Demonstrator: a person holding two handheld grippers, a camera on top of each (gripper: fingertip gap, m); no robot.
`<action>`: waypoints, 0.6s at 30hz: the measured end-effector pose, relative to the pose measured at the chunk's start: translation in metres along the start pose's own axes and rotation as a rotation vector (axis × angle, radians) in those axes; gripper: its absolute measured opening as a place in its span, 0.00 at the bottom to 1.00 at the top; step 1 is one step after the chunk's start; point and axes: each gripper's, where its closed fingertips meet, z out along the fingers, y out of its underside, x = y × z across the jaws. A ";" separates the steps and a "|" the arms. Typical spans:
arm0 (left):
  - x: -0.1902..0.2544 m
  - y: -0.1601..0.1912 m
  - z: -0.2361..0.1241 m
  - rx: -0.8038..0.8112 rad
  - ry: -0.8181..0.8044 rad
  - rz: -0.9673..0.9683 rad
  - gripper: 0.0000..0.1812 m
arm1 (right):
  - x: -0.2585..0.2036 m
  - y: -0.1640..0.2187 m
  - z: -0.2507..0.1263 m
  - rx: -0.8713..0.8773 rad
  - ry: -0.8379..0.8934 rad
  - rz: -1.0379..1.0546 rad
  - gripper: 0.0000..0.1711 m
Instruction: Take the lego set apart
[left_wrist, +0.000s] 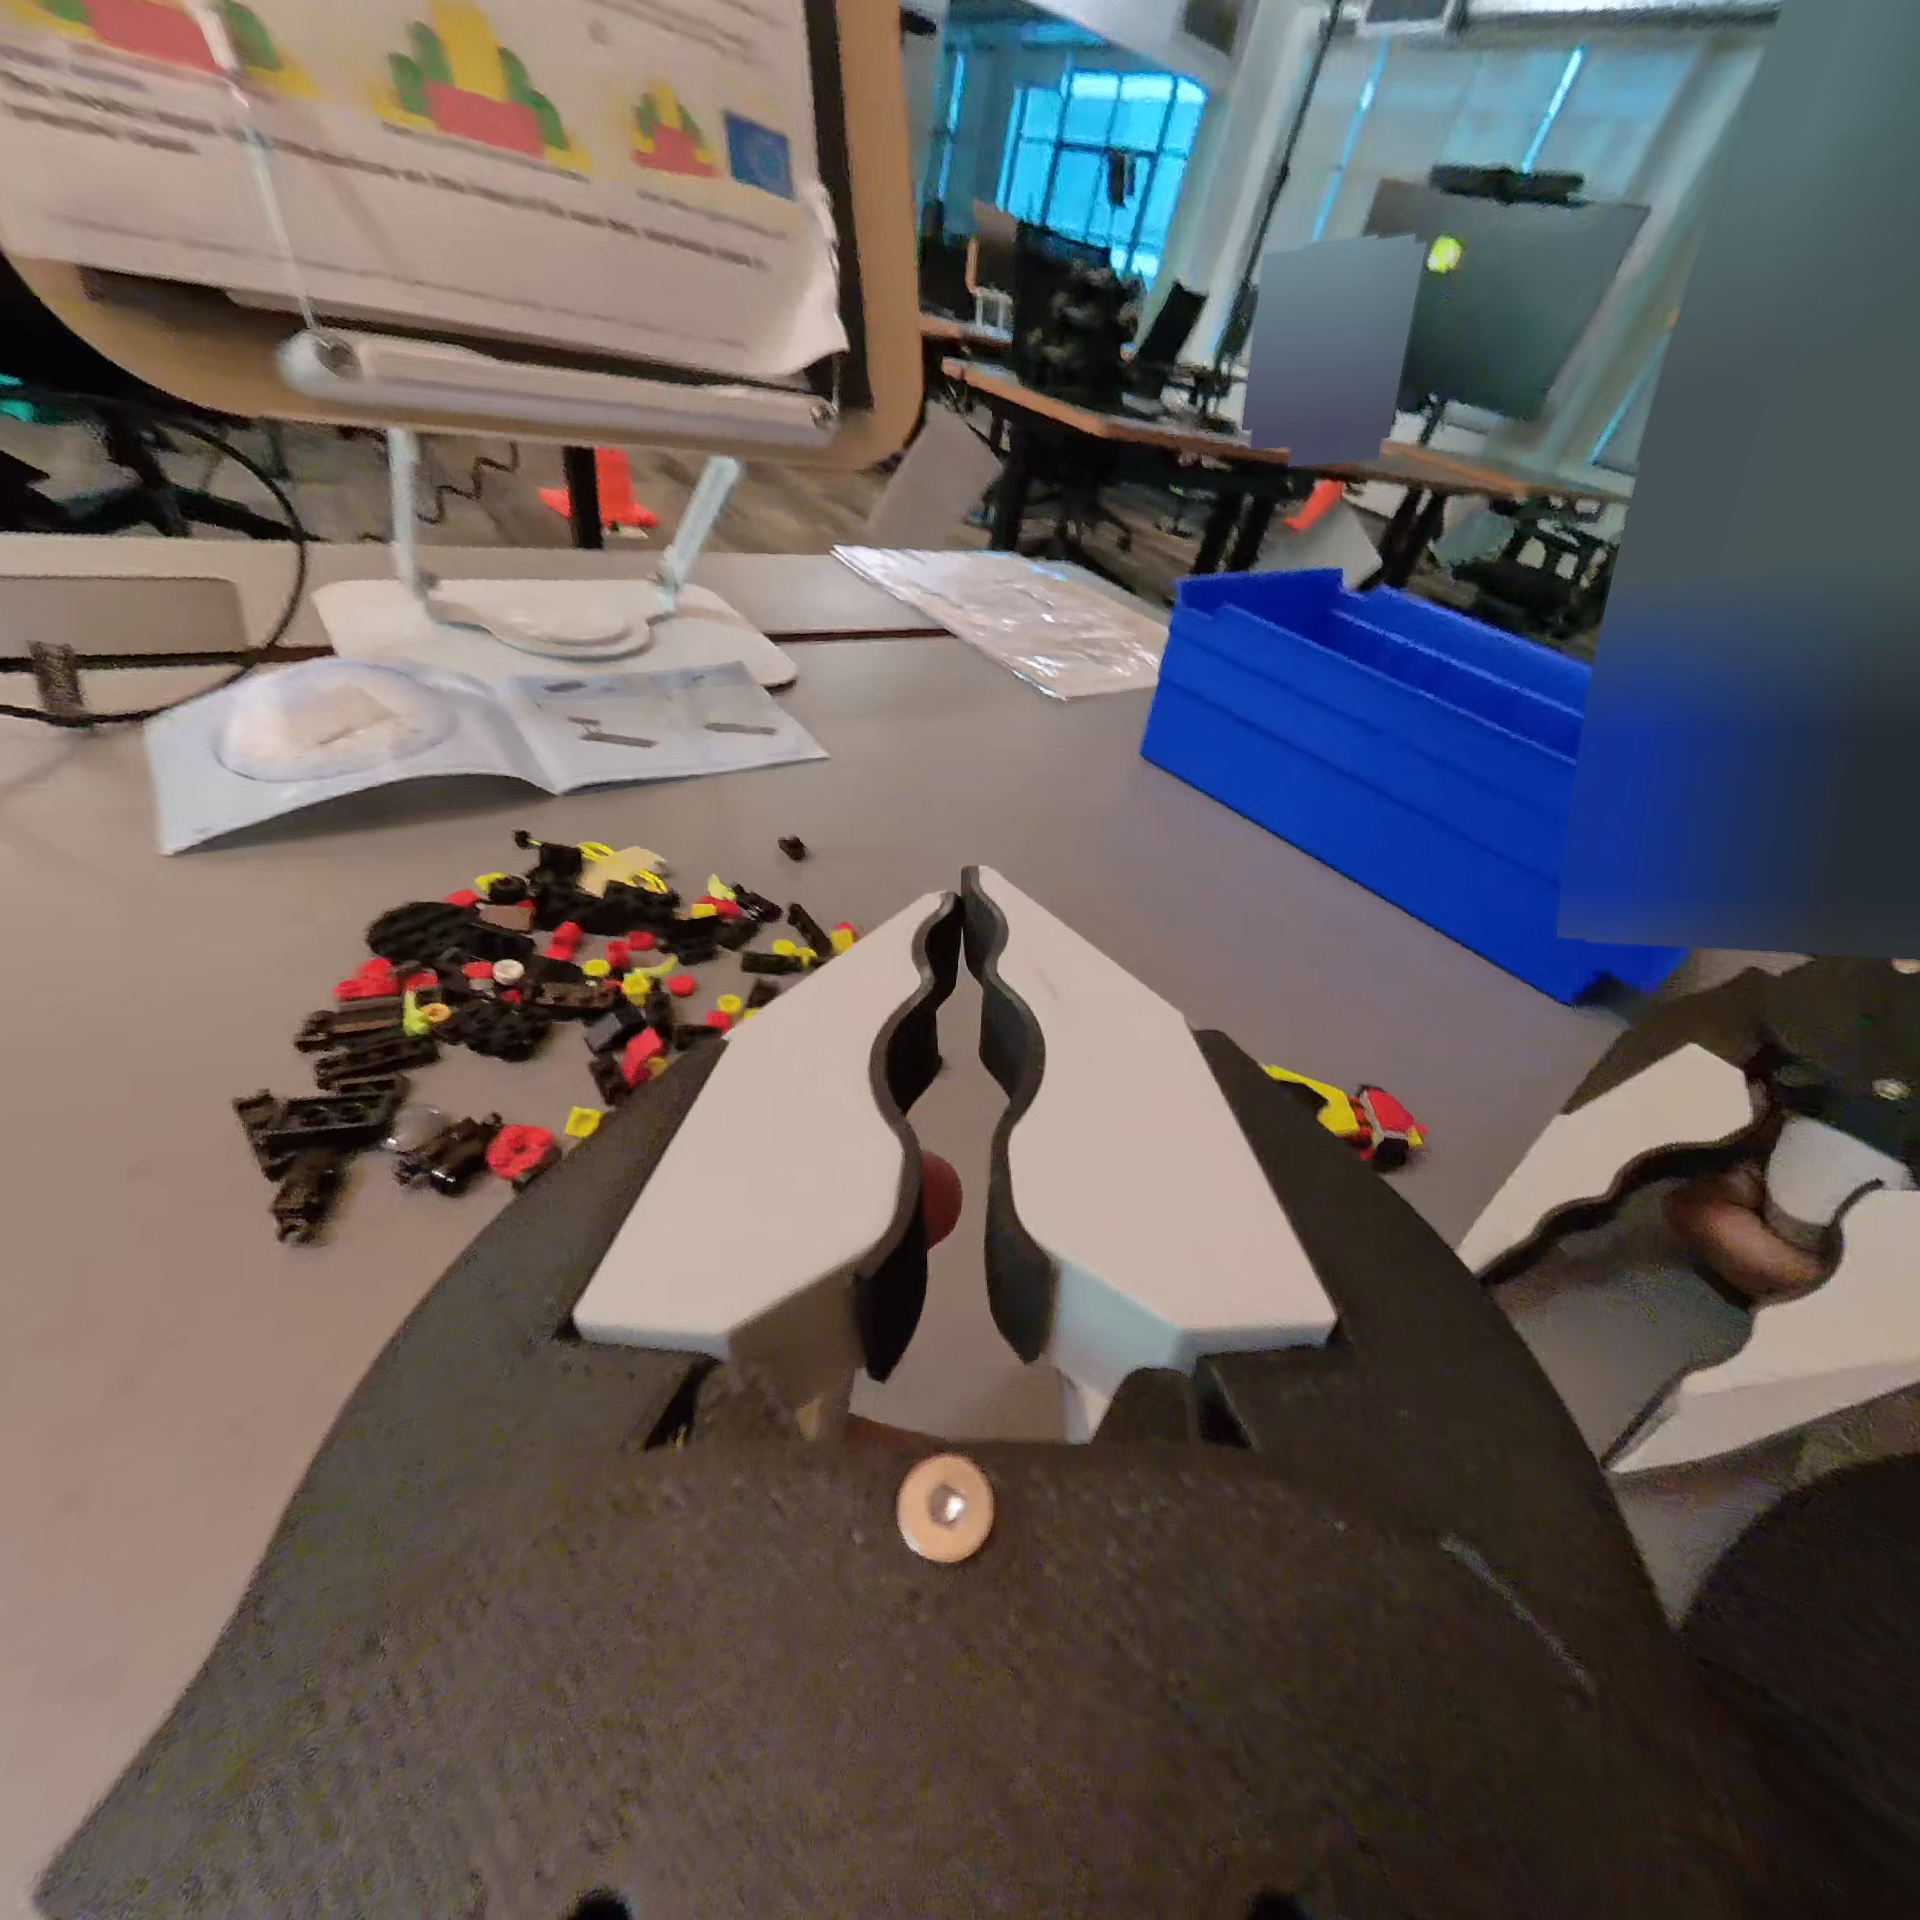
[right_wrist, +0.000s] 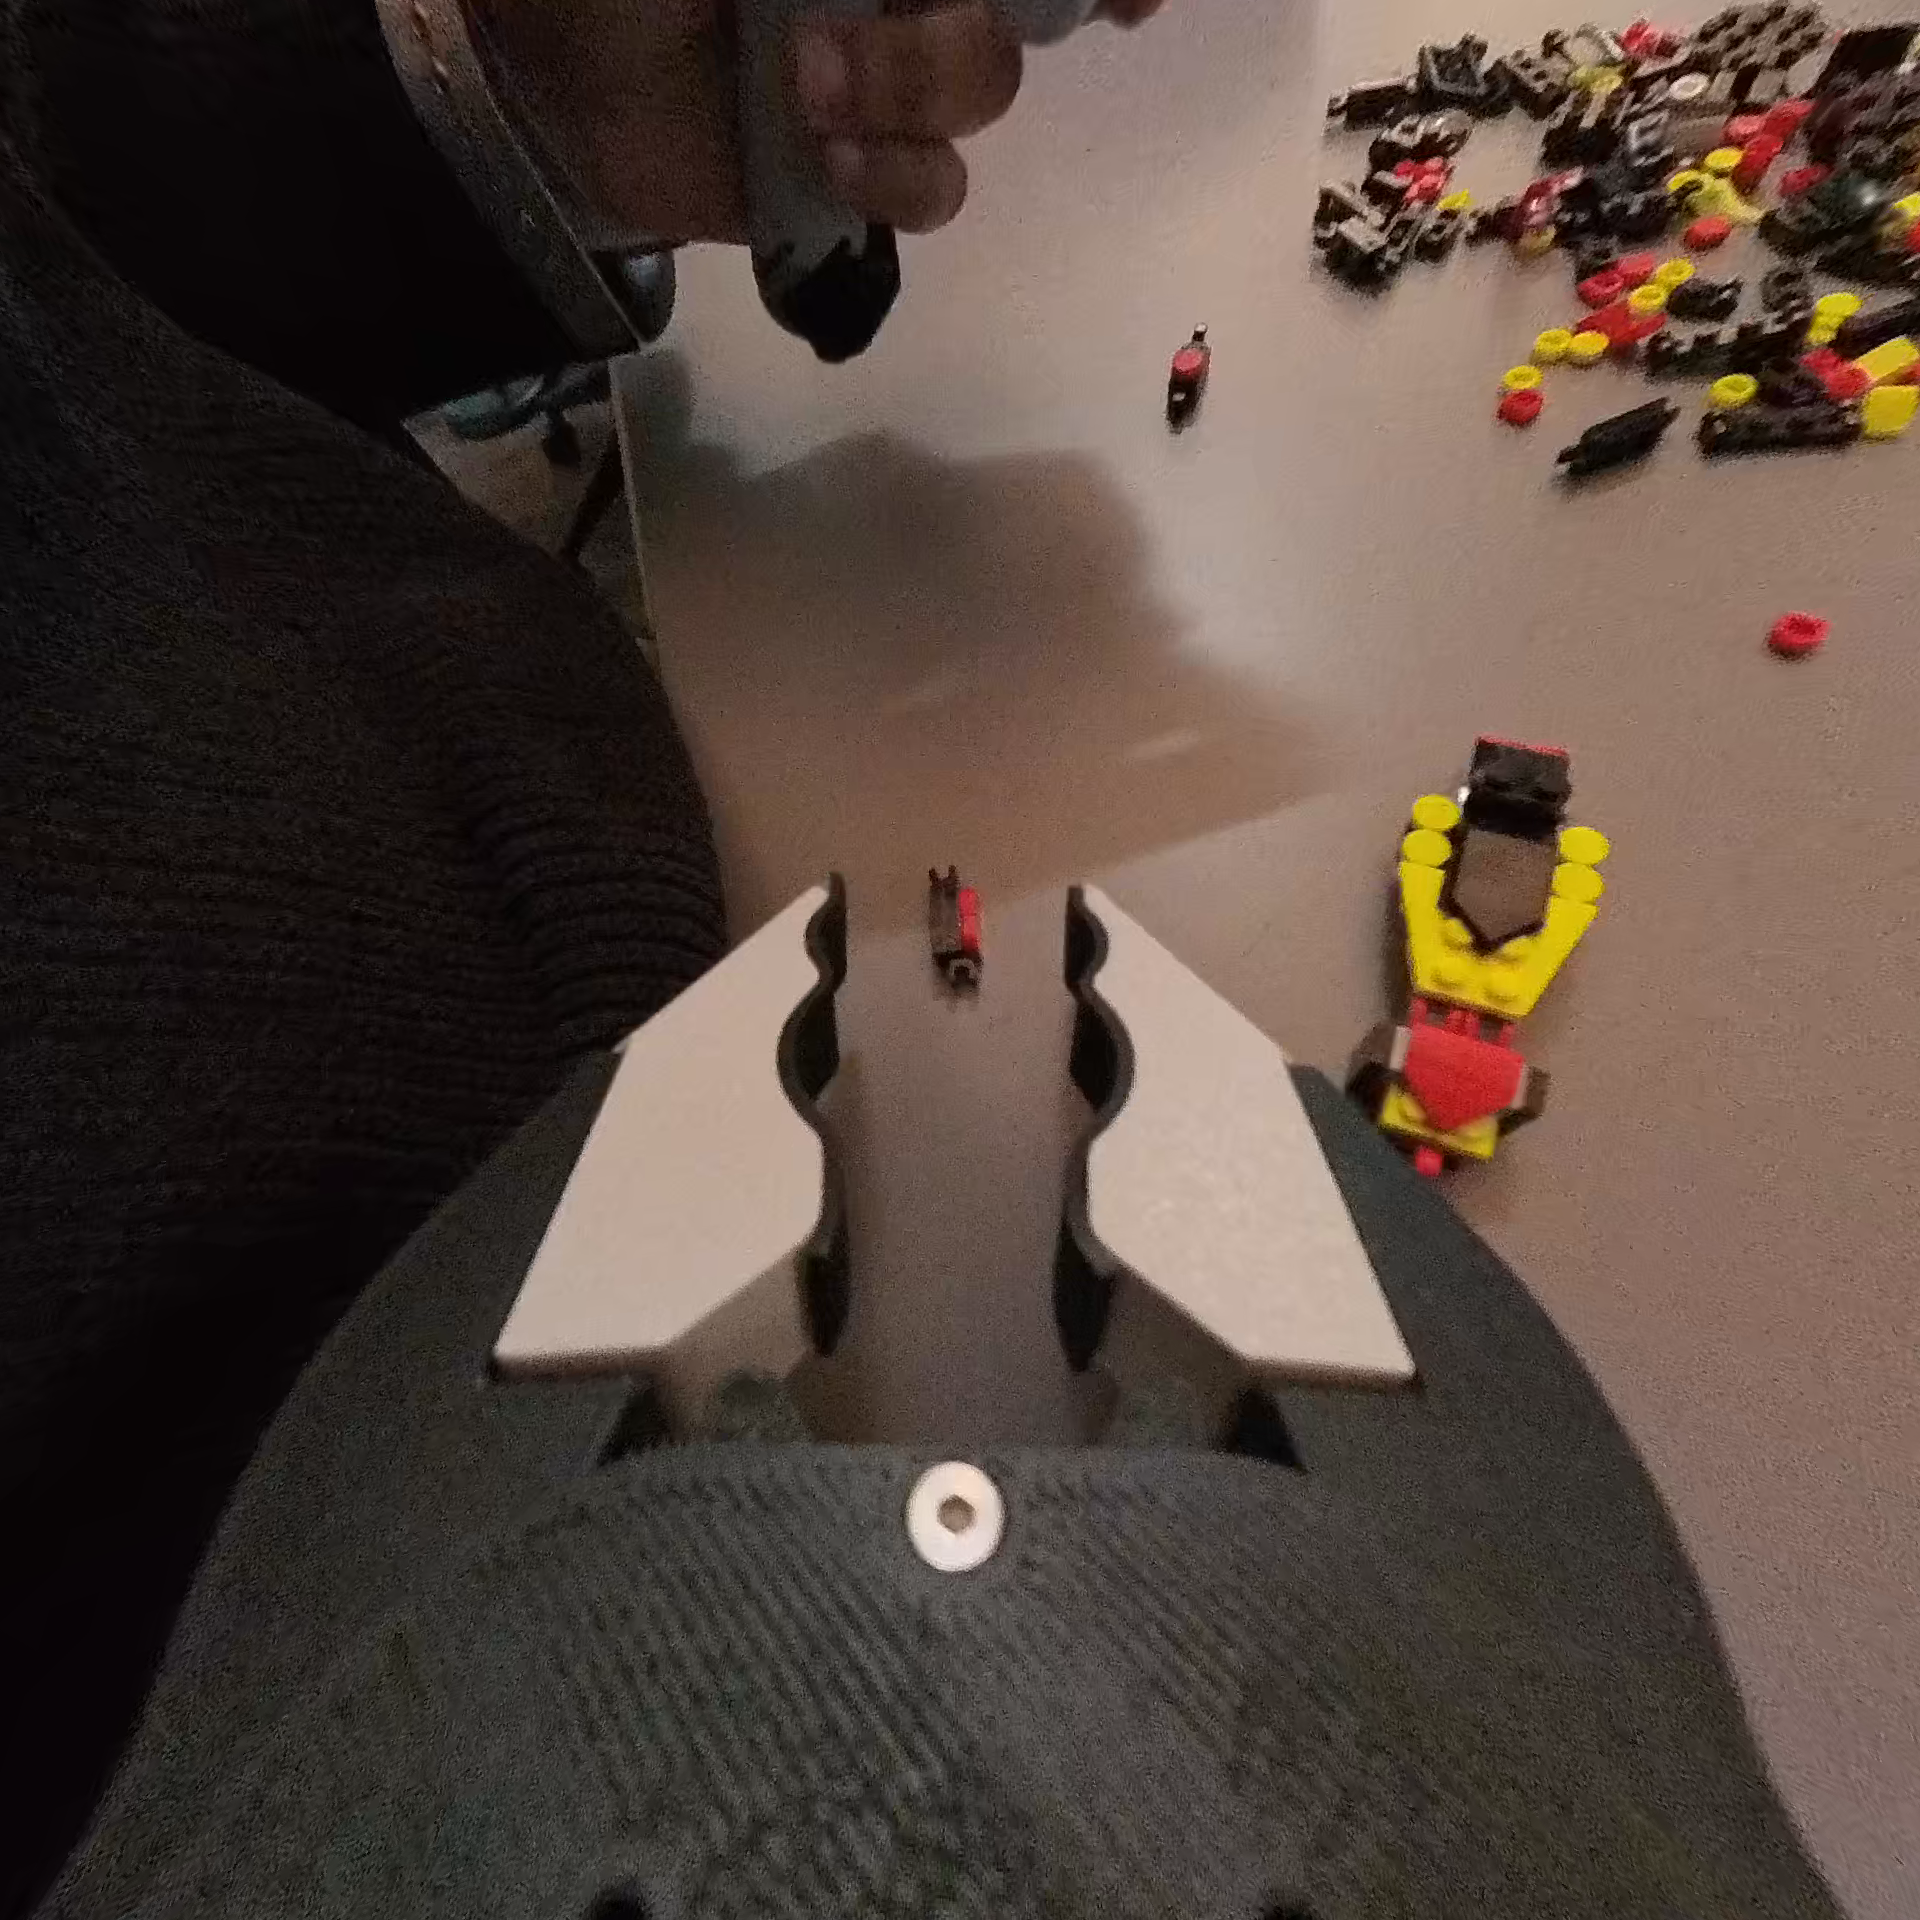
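My left gripper (left_wrist: 964, 906) hangs above the grey table with its fingertips touching. A dark red thing (left_wrist: 940, 1195) shows in the gap lower down; I cannot tell if it is held. My right gripper (right_wrist: 956, 904) is open, low over the table, with a small black and red piece (right_wrist: 956, 927) lying between its fingertips. A partly built yellow, red and black lego model (right_wrist: 1475, 966) lies right of it, also visible in the left wrist view (left_wrist: 1361, 1112). A pile of loose black, red and yellow pieces (left_wrist: 540, 997) lies to the left, and shows at the far right in the right wrist view (right_wrist: 1683, 208).
A blue bin (left_wrist: 1351, 727) stands at the back right. An open booklet (left_wrist: 468, 738), a stand holding a printed sheet (left_wrist: 416, 208) and a foil sheet (left_wrist: 1008, 613) lie behind the pile. Stray pieces (right_wrist: 1188, 364) (right_wrist: 1797, 634) lie apart. The table edge (right_wrist: 634, 520) is on the left. Some 20 centimeters of space lies between my two pairs of fingers.
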 end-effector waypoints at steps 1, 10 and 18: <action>0.003 0.003 0.001 -0.014 0.013 0.006 0.00 | 0.001 0.003 0.003 -0.027 0.014 -0.008 0.25; 0.033 0.028 0.008 -0.140 0.156 -0.055 0.04 | 0.010 0.009 0.010 -0.093 0.151 -0.218 0.08; 0.123 0.061 0.000 -0.415 0.531 -0.434 0.20 | 0.041 -0.057 -0.041 0.294 0.397 -0.193 0.05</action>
